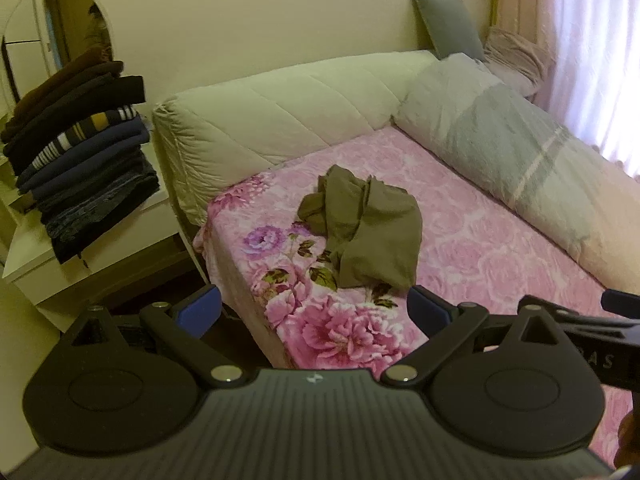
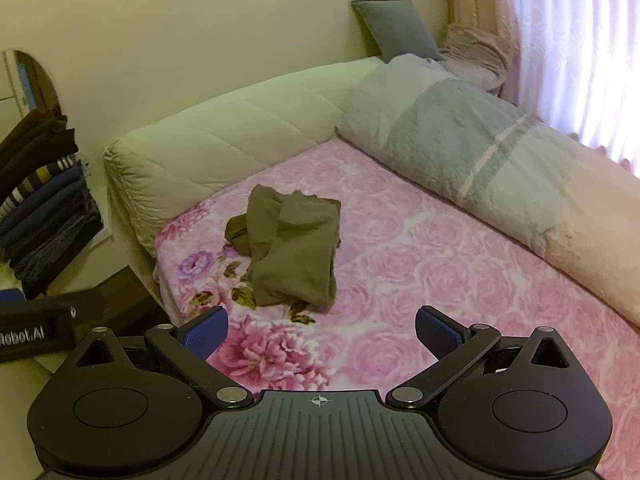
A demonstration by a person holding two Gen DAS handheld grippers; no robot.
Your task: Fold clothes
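Observation:
A crumpled olive-brown garment (image 1: 362, 228) lies in a heap on the pink floral bedspread (image 1: 460, 240), near the bed's left edge; it also shows in the right wrist view (image 2: 290, 246). My left gripper (image 1: 314, 312) is open and empty, held above the bed's near corner, short of the garment. My right gripper (image 2: 322, 334) is open and empty, also short of the garment and slightly right of it. The right gripper's body shows at the right edge of the left wrist view (image 1: 592, 344); the left gripper's body shows at the left edge of the right wrist view (image 2: 44, 320).
A tall stack of folded dark clothes (image 1: 80, 156) sits on a white side table (image 1: 80, 264) left of the bed. A cream padded headboard (image 1: 280, 112) runs along the back. A rolled grey-and-cream duvet (image 1: 512, 160) lies along the right side. Curtains (image 1: 592, 60) hang at right.

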